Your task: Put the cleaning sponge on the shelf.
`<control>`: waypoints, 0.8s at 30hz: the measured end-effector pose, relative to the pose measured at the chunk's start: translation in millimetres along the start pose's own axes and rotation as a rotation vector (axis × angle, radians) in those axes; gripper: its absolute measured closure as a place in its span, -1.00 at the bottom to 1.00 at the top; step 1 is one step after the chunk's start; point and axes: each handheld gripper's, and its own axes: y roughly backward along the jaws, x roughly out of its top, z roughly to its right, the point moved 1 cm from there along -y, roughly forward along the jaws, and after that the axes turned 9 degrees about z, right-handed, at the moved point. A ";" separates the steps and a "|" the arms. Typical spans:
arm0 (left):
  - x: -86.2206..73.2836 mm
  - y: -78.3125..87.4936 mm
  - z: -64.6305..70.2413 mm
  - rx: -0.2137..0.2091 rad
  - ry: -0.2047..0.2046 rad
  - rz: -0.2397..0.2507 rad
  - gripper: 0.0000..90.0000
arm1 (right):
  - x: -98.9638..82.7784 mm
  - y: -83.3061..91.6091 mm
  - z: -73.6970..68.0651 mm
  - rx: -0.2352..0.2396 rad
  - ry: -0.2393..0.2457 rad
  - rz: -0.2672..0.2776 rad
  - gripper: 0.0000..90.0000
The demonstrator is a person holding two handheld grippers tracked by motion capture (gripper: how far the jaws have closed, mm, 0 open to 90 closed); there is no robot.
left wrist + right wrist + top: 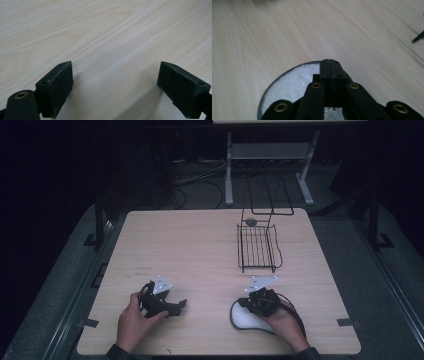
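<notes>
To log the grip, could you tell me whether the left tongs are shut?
No, the left tongs stand wide open, with bare table between the pads.

- The table (pixel 200 245) is light wood-grain laminate with rounded corners, and it's pretty much the only bright thing in the shot.
- The floor (pixel 345 245) around it is grey carpet, with dark rails running down both sides of the table.
- Bits of dark tape (pixel 348 322) are stuck at the table's near edges, left and right.
- Way past the far edge there's a white metal frame (pixel 267 165) on two legs, looks like the base of another desk.
- Loose cables (pixel 200 182) are snaking over the floor just left of that frame.
- Everything further back is basically black; the room is really dim.
</notes>
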 end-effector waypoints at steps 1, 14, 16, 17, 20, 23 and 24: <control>0.0 0.0 0.0 0.000 0.001 0.001 -0.73 | 0.6 -0.4 2.1 -0.007 -0.001 -0.001 0.99; 0.0 -0.1 0.1 0.000 0.001 0.001 -0.73 | -2.4 3.5 27.3 -0.056 -0.050 0.008 0.99; 0.0 0.0 0.1 0.000 0.001 0.000 -0.73 | -2.6 4.2 27.8 -0.056 -0.058 0.010 0.99; 0.0 -0.1 0.1 0.000 0.001 0.001 -0.73 | -2.8 4.9 28.3 -0.059 -0.060 0.014 0.99; 0.0 0.0 0.0 0.000 0.000 0.000 -0.73 | -1.8 7.1 25.8 -0.052 -0.058 0.029 0.94; 0.0 0.0 0.0 0.000 -0.001 -0.001 -0.73 | -0.7 12.9 20.9 -0.047 -0.062 0.047 0.96; 0.0 0.1 -0.1 0.000 -0.001 0.000 -0.73 | -0.9 16.1 18.6 -0.041 -0.054 0.049 0.96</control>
